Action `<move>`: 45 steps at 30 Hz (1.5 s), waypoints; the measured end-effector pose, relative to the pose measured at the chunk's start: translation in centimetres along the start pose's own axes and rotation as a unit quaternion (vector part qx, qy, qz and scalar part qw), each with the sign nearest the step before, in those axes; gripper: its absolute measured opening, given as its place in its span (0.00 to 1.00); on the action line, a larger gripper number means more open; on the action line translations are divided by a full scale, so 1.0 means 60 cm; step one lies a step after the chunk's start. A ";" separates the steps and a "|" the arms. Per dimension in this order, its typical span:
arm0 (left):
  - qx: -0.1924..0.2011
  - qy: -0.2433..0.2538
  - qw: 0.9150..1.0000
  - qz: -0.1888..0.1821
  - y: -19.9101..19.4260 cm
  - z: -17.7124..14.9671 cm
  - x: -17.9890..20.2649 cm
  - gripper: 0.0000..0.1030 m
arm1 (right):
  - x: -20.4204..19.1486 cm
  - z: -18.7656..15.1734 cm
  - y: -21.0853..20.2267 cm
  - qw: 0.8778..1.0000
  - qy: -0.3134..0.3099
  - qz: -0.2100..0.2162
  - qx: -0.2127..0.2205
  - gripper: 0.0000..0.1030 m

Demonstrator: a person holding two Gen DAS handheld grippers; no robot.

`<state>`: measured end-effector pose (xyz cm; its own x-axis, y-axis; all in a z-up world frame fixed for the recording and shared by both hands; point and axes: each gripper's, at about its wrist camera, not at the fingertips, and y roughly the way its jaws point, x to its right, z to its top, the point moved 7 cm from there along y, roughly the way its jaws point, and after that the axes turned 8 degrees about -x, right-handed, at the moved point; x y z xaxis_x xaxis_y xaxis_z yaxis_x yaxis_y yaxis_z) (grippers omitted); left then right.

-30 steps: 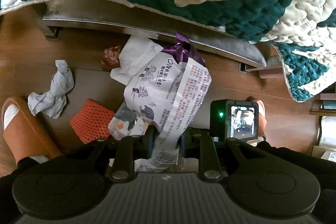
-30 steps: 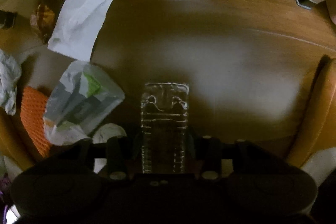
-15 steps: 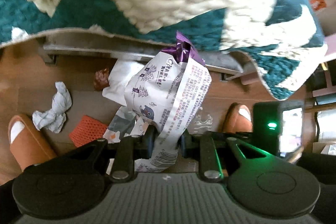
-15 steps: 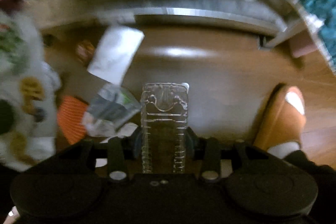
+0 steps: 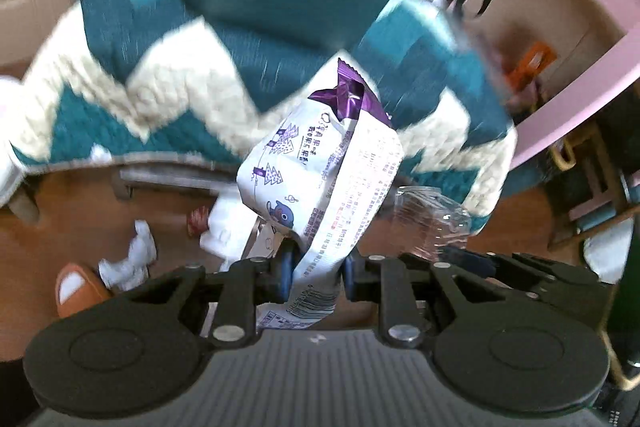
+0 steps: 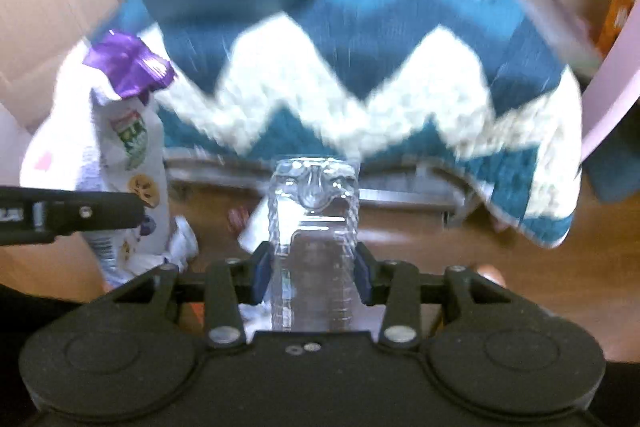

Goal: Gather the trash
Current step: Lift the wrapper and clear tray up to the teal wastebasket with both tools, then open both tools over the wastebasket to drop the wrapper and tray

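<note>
Snack bag: white printed wrapper with a purple crimped top, held upright off the floor, its lower end pinched between the two blue pads of the left tool. The same bag shows at the left edge of the right wrist view, with the left tool's black finger crossing in front of it.

Clear plastic bottle: ribbed, empty-looking, standing up between the blue pads of the right tool, which is clamped on its sides. From the left wrist view it appears just right of the bag.

Floor, brown wood, below both tools. On it: crumpled white tissue; a small reddish wrapper; a flat white paper partly hidden behind the bag.

Orange slipper with a white sock, lower left, near the tissue.

Blanket, teal and cream zigzag, hanging over a metal bed frame behind everything; blurred.

Pink furniture, upper right.
</note>
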<state>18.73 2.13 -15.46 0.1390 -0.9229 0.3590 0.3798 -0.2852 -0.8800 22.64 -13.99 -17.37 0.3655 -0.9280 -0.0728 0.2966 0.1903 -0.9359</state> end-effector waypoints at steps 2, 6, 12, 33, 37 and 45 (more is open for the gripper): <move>0.026 0.006 1.000 -0.002 -0.042 0.009 0.013 0.22 | -0.002 0.012 -0.048 0.999 -0.003 0.007 0.035 0.39; 0.074 0.023 0.997 0.002 -0.113 0.028 0.036 0.22 | -0.006 0.043 -0.141 0.994 -0.018 0.016 0.102 0.39; 0.141 0.043 0.989 0.004 -0.212 0.063 0.070 0.23 | -0.012 0.095 -0.261 0.982 -0.032 0.029 0.186 0.39; 0.306 0.096 0.947 0.004 -0.466 0.377 0.161 0.23 | -0.057 0.433 -0.549 0.913 -0.051 0.038 0.403 0.40; 0.292 0.088 0.952 0.009 -0.437 0.434 0.150 0.23 | -0.054 0.485 -0.514 0.923 -0.035 0.063 0.379 0.40; 0.226 0.071 0.971 0.032 -0.325 0.501 0.099 0.23 | -0.057 0.524 -0.392 0.947 -0.045 0.049 0.315 0.41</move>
<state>39.62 9.99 13.19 0.0598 -0.9703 0.2342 0.7410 -0.1141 -0.6617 42.13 -5.22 15.70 0.4845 -0.8699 -0.0928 0.7143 0.4546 -0.5321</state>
